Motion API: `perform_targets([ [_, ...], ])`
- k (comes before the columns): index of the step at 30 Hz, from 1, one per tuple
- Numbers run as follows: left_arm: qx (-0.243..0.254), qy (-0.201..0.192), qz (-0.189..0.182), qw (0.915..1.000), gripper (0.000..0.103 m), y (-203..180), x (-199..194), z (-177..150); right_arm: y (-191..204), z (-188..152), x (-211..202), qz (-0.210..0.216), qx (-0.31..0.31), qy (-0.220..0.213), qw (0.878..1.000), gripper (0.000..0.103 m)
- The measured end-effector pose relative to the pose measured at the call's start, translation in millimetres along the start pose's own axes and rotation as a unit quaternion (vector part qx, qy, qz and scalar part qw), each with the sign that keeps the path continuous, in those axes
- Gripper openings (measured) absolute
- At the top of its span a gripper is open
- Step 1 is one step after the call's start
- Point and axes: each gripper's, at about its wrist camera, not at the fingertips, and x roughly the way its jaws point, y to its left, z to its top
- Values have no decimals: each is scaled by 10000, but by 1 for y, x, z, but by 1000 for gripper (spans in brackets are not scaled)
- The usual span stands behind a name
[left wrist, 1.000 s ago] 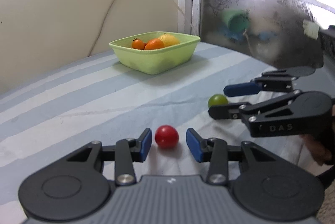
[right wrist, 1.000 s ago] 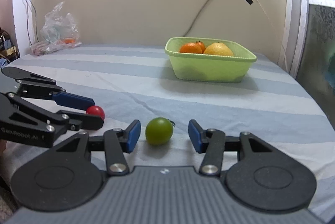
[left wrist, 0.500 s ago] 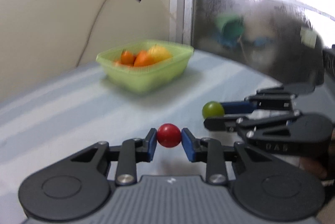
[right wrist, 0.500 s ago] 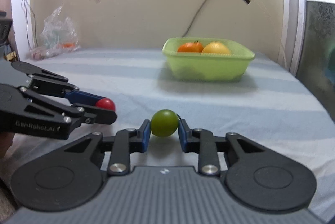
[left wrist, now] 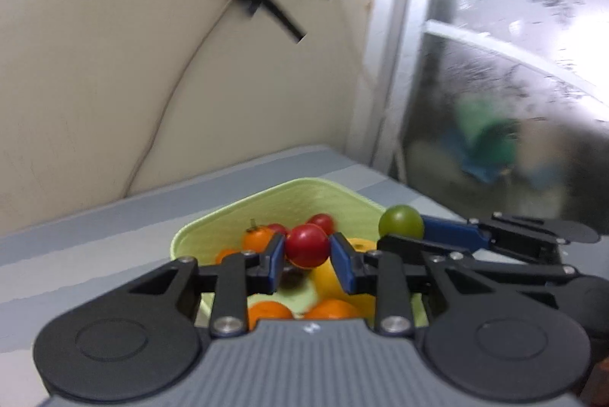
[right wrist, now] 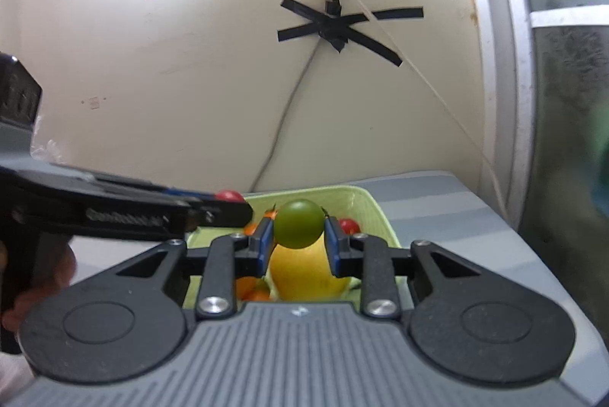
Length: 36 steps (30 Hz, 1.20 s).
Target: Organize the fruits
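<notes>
My left gripper (left wrist: pixel 307 251) is shut on a red tomato (left wrist: pixel 307 245) and holds it above the light green basket (left wrist: pixel 304 193). My right gripper (right wrist: pixel 297 235) is shut on a green tomato (right wrist: pixel 298 222), also above the basket (right wrist: pixel 365 205). The basket holds oranges (left wrist: pixel 268 312), a yellow fruit (right wrist: pixel 304 270) and small red tomatoes (left wrist: pixel 322 221). The right gripper with the green tomato (left wrist: pixel 400 221) shows at the right of the left wrist view. The left gripper with the red tomato (right wrist: pixel 228 195) shows at the left of the right wrist view.
The basket stands on a table with a blue and grey striped cloth (left wrist: pixel 95 239), close to a cream wall (right wrist: pixel 190 83) with a taped cable. A frosted window (left wrist: pixel 514 83) stands to the right. The two grippers are close beside each other.
Both grippers shut on their tomatoes, lifted them off the cloth and carried them forward to above the basket.
</notes>
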Motion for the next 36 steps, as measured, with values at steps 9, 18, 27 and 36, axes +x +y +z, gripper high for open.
perform_targets([
  [9,-435,201,217,9986,40,20,24,-4,-14,-1,48,70,35,262,9996,33],
  [18,-457,-75,633,9969,55,-3,-46,-19,3,-10,-5,-26,198,-55,9998,33],
  [27,-636,79,814,9946,60,-35,-105,-81,33,-68,-88,-743,1268,-177,9890,55],
  [36,-645,5,1335,9889,103,-65,-145,-134,56,-104,-136,-969,1697,111,9806,58],
])
